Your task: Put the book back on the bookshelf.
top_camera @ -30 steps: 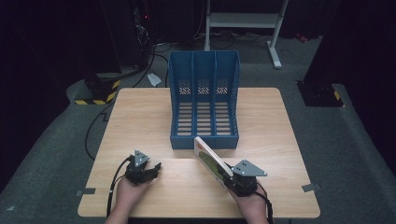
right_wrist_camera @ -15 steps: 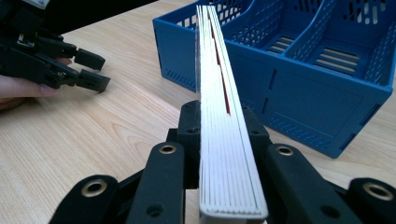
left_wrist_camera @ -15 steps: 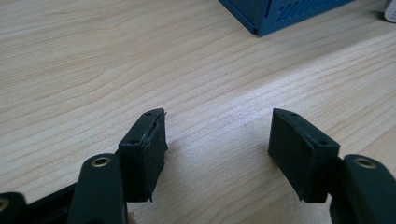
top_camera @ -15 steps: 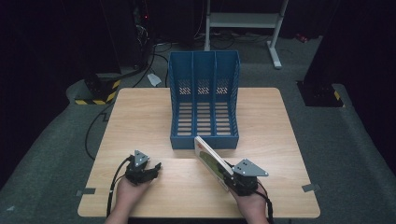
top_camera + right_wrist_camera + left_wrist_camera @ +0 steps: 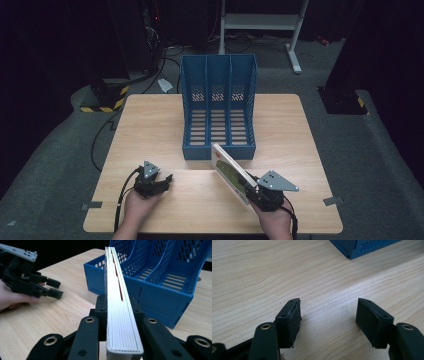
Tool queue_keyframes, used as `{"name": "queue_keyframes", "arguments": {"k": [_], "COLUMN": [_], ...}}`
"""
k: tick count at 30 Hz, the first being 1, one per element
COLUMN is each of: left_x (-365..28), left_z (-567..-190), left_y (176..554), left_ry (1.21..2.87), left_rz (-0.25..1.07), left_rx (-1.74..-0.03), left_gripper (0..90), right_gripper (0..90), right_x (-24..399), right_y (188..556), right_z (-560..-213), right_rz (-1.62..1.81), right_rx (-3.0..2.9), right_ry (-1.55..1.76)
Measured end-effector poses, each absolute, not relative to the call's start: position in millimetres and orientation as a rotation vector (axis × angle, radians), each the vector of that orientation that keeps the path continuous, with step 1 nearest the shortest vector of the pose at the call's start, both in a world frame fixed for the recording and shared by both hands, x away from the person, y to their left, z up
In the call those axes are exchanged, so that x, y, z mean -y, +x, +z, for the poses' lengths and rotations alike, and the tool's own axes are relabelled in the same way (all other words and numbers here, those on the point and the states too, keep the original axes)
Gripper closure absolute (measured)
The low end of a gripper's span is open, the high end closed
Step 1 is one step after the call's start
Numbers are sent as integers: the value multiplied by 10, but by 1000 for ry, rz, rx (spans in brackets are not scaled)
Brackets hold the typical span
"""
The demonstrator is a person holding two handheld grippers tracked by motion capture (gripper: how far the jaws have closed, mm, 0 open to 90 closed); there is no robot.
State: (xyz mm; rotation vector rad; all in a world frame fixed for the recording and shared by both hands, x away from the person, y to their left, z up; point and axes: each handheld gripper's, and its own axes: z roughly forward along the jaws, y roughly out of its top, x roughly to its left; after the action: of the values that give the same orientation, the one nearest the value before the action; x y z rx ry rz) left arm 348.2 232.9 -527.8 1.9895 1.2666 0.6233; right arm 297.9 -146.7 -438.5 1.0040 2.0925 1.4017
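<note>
My right gripper is shut on a thin book with a white and green cover, held on edge and tilted, its far end just in front of the blue three-slot file rack. Seen from the right gripper view, the book's page edge runs away from me between both jaws toward the rack. My left gripper rests low on the table at the front left, open, with nothing between its pads. That left gripper also appears at the left in the right gripper view.
The light wooden table has bare wood left and right of the rack. A corner of the rack shows at the top of the left gripper view. Cables and a white metal stand lie on the dark floor beyond.
</note>
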Motion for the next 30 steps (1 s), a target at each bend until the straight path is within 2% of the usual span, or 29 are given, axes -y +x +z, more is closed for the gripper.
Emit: {"name": "queue_keyframes", "arguments": {"k": [17,30], "left_x": [-2326,-2324], "left_z": [-5281,-5282], "left_y": [3490,3487], "left_ry": [1981,1984], "left_rz": [592,591], "left_rx": [-1281,-1278], "left_gripper": [335,325], "right_gripper": [756,756], "right_x": [1574,1654], "right_y": [2841,2965], "right_z": [-4121,-3931], "right_rz": [1473,1470], "right_rx": [-2009,-1932], "right_ry": [988,1008]}}
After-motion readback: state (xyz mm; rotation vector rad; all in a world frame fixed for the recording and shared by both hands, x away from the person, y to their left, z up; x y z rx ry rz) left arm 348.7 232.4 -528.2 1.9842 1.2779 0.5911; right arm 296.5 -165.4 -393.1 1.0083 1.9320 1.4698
